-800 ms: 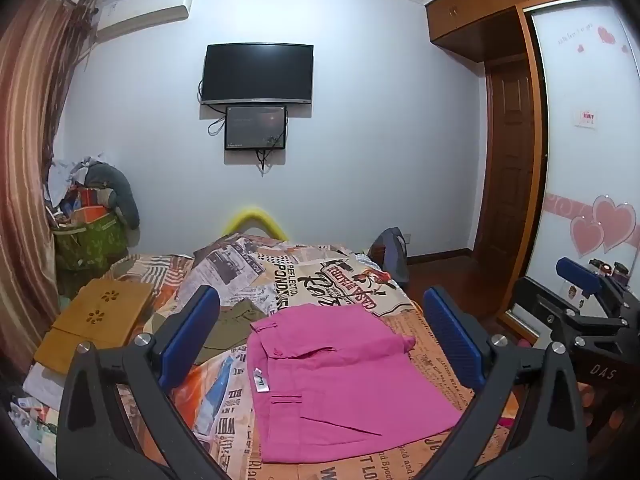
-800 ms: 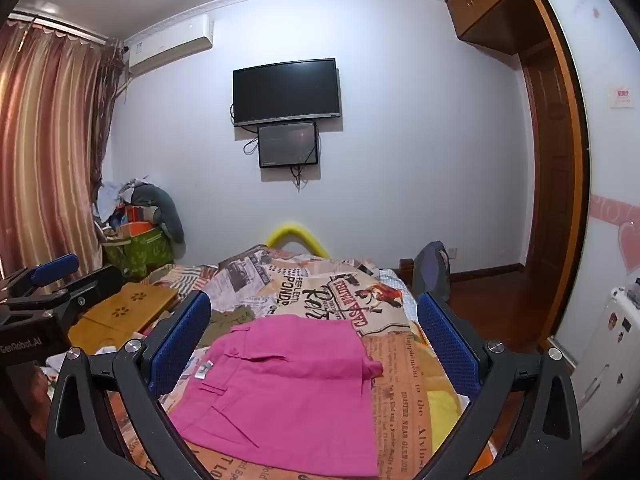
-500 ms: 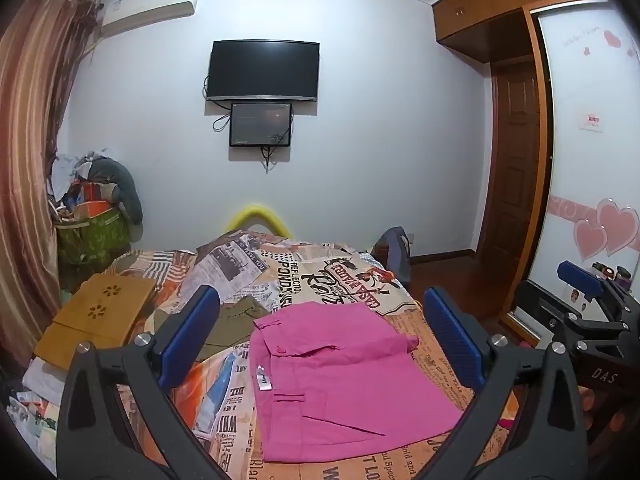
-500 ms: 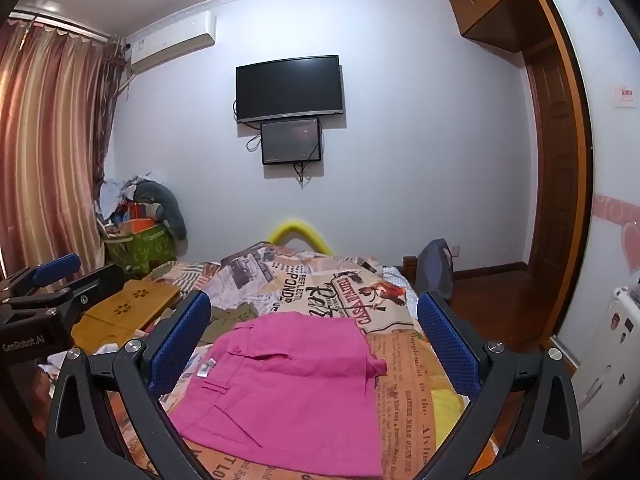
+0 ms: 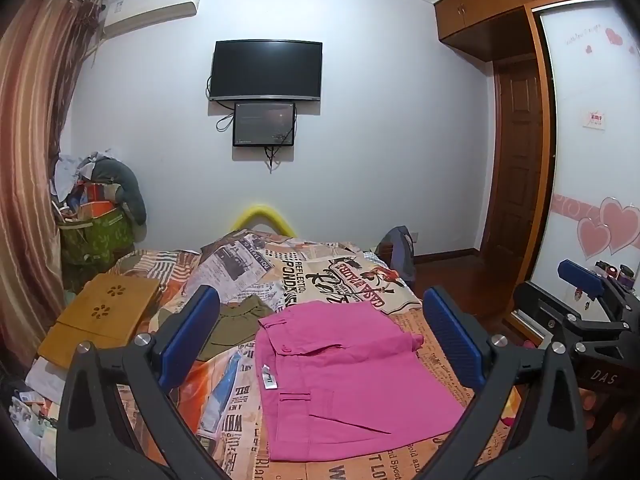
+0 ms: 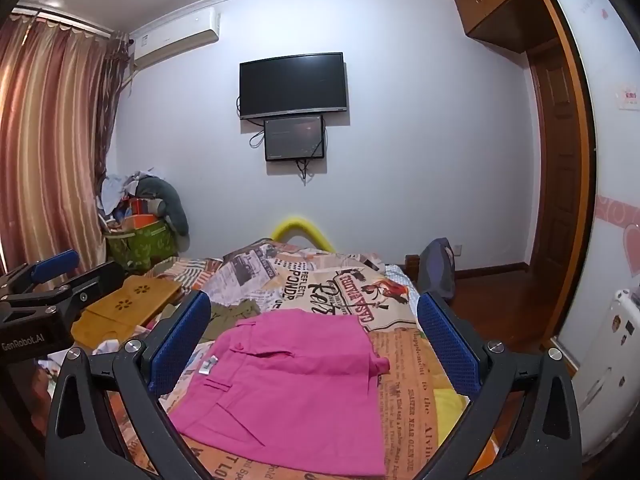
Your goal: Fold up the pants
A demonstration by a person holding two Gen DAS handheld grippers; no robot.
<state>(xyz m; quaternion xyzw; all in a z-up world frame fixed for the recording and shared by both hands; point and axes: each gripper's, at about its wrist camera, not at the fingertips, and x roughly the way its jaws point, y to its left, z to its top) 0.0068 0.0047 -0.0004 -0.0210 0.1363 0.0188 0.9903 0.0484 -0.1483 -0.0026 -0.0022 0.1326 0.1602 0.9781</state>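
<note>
Grippers are both hanging above the near edge of the bed, tilted slightly down: left gripper w/ jaws spread wide, nothing btwn them; right gripper likewise released and empty. Pink pants are lying flat on the newspaper-print cover near that edge, roughly mid-bed, already looking folded into a compact rectangle w/ waistband toward the far-left side. Judging by that, the step in hand is either a last fold or the finish; next move is calling for dropping both grippers onto one edge of the fabric, pinching it & carrying it over evenly. Count: 1 pink pants, 1 olive garment beside them toward the left edge, 1 wooden tray at the left edge, 2 grippers.
</note>
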